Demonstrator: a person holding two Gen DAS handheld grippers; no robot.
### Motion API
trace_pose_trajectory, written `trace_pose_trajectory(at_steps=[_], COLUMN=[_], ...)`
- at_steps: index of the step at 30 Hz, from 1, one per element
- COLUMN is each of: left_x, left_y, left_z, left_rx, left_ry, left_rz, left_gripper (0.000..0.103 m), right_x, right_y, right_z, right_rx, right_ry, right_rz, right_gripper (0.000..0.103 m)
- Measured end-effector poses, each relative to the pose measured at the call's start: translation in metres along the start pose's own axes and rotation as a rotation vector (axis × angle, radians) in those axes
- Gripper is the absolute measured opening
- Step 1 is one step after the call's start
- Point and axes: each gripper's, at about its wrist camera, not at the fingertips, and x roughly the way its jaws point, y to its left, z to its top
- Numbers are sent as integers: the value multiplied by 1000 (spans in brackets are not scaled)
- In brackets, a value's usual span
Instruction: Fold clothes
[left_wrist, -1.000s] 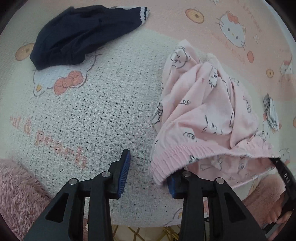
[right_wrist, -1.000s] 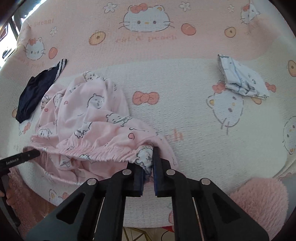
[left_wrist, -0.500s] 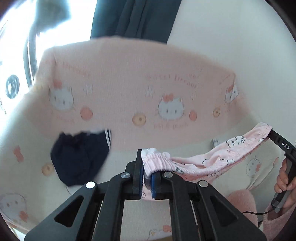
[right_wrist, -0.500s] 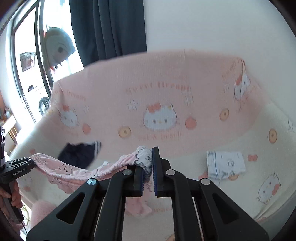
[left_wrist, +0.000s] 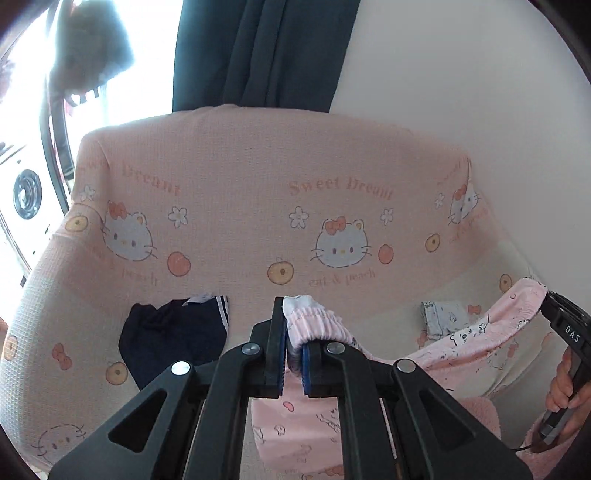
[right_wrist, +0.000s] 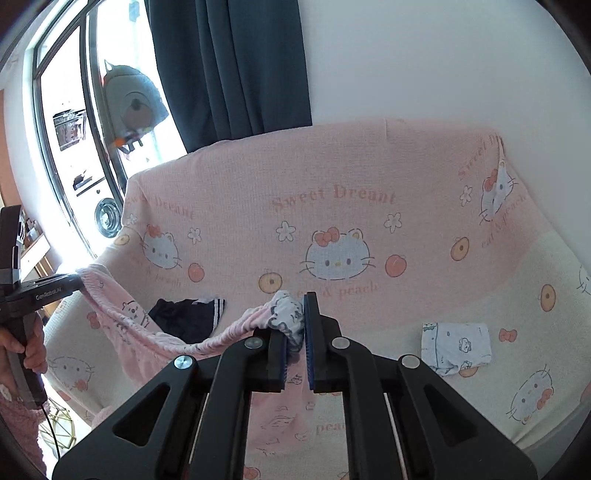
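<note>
Sofa cover (left_wrist: 229, 177) with its cat print now fills both views where a second ago you looked down on the seat: you have lifted the pink pyjama bottoms (left_wrist: 480, 339) off it, waistband stretched between your 2 tools. Your left gripper (left_wrist: 293, 363) has closed and is clenched on 1 waistband end, your right gripper (right_wrist: 295, 349) grips the other, so the garment hangs free, ready to shake flat. Below lie a navy garment (left_wrist: 173, 343) and a small folded white piece (right_wrist: 456, 347); neither blocks the middle of the seat.
</note>
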Motion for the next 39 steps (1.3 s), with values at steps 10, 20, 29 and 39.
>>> trace_pose_trajectory(at_steps=[10,20,29,39], left_x=[-10,101,92,64], left_y=[10,-12,-65,-93], left_z=[-74,-224,-210,-155], left_rx=[-71,23,304,179], left_ry=[65,563,475,304], left_rz=[-18,39,-154,-340], left_gripper=[7,19,53,55], right_x=[-17,53,34,29], right_y=[-28,-48,-25,-8], right_z=[-35,-172,-132,-121], right_rx=[61,198,93,29], right_ry=[4,339,230,253], right_rz=[-18,-11,19,90], right_gripper=[6,8,8,9])
